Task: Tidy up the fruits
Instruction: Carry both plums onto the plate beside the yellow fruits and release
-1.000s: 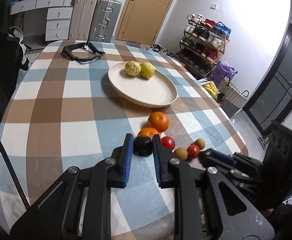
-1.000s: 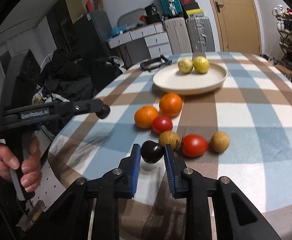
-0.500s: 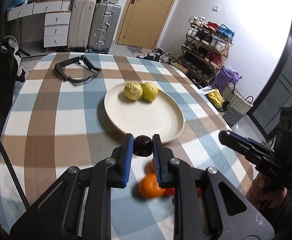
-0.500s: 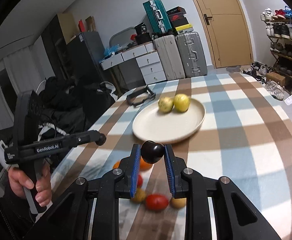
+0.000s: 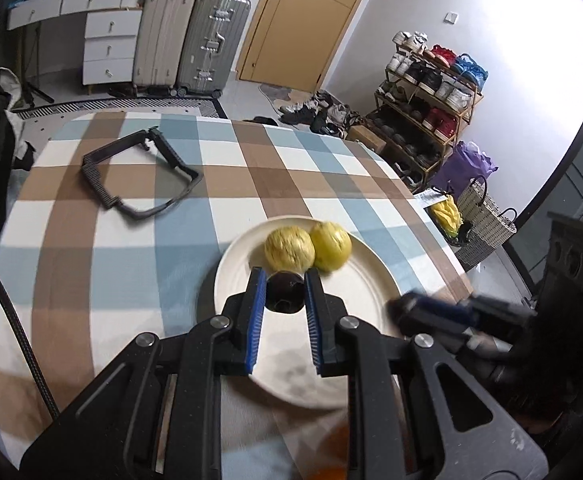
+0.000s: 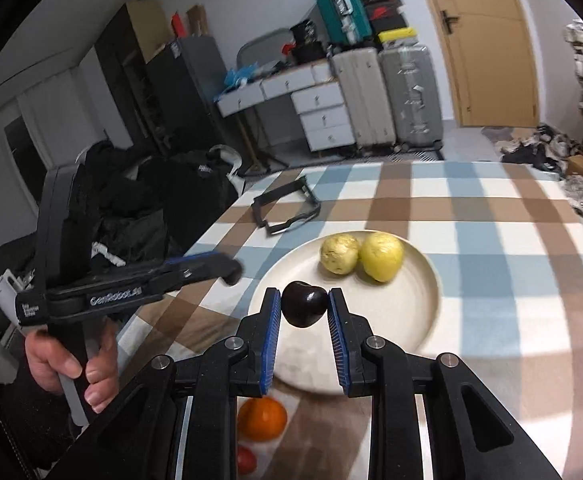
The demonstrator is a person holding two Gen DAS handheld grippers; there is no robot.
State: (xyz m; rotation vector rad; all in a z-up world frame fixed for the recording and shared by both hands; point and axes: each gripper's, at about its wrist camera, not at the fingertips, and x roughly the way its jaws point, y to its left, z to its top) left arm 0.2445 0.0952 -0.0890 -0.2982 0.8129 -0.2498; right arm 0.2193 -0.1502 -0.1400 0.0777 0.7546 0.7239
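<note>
My left gripper (image 5: 285,294) is shut on a dark plum (image 5: 285,298) and holds it above the cream plate (image 5: 371,300), just in front of two yellow fruits (image 5: 289,249). My right gripper (image 6: 304,306) is shut on another dark plum (image 6: 304,309) above the same plate (image 6: 415,308), near its two yellow fruits (image 6: 361,258). An orange (image 6: 262,418) and a red fruit (image 6: 246,460) lie on the checked cloth below the right gripper.
A black folded frame (image 5: 139,174) lies on the far left of the table (image 5: 71,264). Suitcases (image 5: 189,36), drawers, a door and a shoe rack (image 5: 427,92) stand beyond. The left gripper's body shows in the right wrist view (image 6: 103,296).
Both grippers have moved forward from the fruit cluster, each carrying its plum, and now hang over the plate. The loose fruits have dropped behind them.
</note>
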